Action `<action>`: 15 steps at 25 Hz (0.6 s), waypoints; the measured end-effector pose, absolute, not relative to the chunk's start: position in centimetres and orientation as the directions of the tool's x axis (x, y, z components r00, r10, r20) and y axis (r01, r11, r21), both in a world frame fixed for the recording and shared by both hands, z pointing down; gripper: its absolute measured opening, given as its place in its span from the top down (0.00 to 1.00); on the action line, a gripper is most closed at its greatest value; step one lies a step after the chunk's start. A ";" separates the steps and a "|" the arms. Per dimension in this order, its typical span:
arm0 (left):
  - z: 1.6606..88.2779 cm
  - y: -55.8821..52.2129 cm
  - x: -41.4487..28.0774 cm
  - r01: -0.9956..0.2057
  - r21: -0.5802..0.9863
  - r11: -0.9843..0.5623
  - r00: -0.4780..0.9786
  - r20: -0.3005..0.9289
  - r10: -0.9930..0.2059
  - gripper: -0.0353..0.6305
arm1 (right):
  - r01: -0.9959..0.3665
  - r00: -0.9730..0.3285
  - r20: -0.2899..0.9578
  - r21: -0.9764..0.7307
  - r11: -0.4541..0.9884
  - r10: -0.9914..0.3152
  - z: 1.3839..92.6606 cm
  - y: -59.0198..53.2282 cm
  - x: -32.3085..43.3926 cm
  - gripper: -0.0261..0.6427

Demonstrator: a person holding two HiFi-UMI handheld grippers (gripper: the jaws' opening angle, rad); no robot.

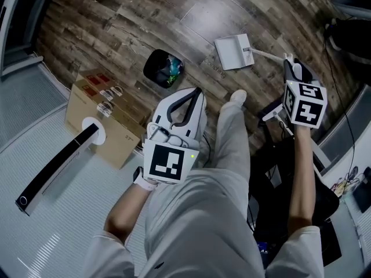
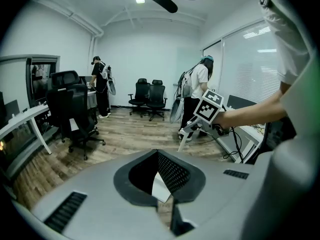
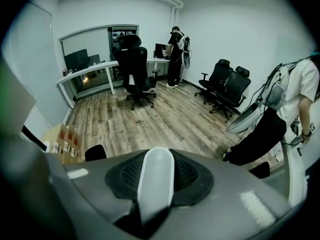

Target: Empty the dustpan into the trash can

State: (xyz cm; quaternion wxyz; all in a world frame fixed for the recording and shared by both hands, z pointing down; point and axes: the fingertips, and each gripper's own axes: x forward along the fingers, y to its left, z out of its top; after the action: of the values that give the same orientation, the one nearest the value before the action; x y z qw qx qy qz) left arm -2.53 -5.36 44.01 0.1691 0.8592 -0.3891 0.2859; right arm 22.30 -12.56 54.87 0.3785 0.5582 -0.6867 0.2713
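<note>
Status: early stage. The right tongs (image 1: 290,62) are clamped part-way closed on the white handle (image 3: 156,184) of the dustpan (image 1: 233,52). The pan is low at the wood-plank floor (image 1: 116,22); contact cannot be confirmed. It is well apart from the black trash can (image 1: 163,68), which stands to its left in the head view. The left tongs (image 1: 194,97) are closed together and hold nothing identifiable. Remaining steps, as judged: carry the pan over the can and tip it. A cardboard box (image 1: 98,120) stands near the can. The room is an office with rolling chairs (image 3: 227,86).
</note>
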 end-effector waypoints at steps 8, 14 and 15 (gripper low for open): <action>44.7 -5.6 -2.2 -0.774 0.077 -0.629 0.525 0.634 -0.568 0.94 | -0.972 -0.081 0.843 0.052 0.230 -0.531 56.9 -13.2 22.4 0.78; 44.9 -5.9 -2.1 -0.776 0.079 -0.626 0.521 0.640 -0.565 0.94 | -0.975 -0.068 0.846 0.056 0.216 -0.529 57.7 -13.8 23.4 0.78; 45.0 -5.9 -2.1 -0.776 0.079 -0.626 0.521 0.640 -0.565 0.94 | -0.975 -0.065 0.845 0.058 0.212 -0.531 57.7 -13.9 23.7 0.77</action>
State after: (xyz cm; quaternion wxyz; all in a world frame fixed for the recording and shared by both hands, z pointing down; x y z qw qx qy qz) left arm -2.08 -5.87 44.98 0.1807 0.8531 -0.3928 0.2919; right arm 23.70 -13.91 57.73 0.3922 0.5600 -0.6726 0.2831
